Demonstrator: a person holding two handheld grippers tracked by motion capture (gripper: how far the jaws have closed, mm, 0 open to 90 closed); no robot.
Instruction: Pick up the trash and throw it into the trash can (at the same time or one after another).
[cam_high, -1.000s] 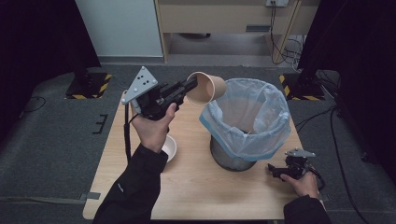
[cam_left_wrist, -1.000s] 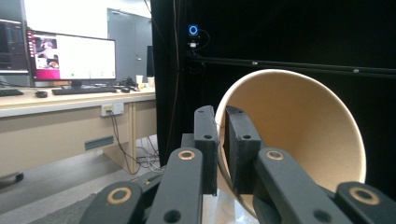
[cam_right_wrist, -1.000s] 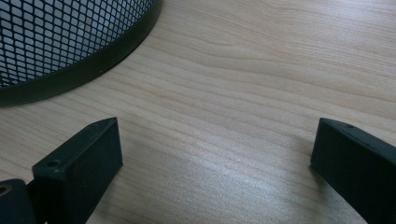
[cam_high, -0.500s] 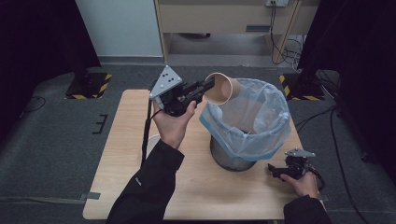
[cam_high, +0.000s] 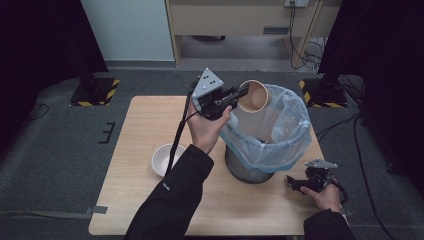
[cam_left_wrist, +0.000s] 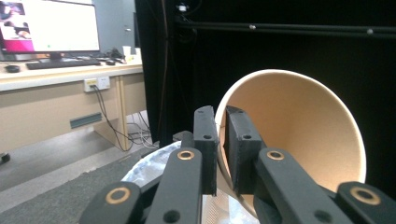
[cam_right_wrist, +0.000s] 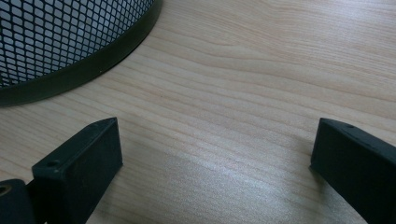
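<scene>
Over the bin's near-left rim, a paper cup is held up in the air, lying on its side w/ the mouth facing toward the person. The left gripper is clamped on the cup's rim wall; in the left gripper view the jaws sit nearly together w/ just the thin paper edge between them, one pad inside the cup, one outside.

Risks, as I judge them: the hold is on the lip only, so the cup could pivot or slip out. It hangs abt over the edge of the blue bag liner, not clearly over the opening, so if let go here it may catch the rim and tumble outward onto the tabletop. The liner is loose and puffed; a nudge from the gripper could fold it in or drag it off the mesh bin. The gripper's cable trails down along the forearm, near the white bowl, and could snag it on the way back.

Round abt: smth pale lies inside the bag already, can't tell what. The bowl sits on the tabletop left of the bin, just beside the sleeve, apart from everything else. The right gripper rests low at the bin's right foot, jaws wide apart w/ nothing between them; its view shows bare wood and the bin's mesh base. It's close to the bin but not in the cup's path. Nothing else blocks the drop.
</scene>
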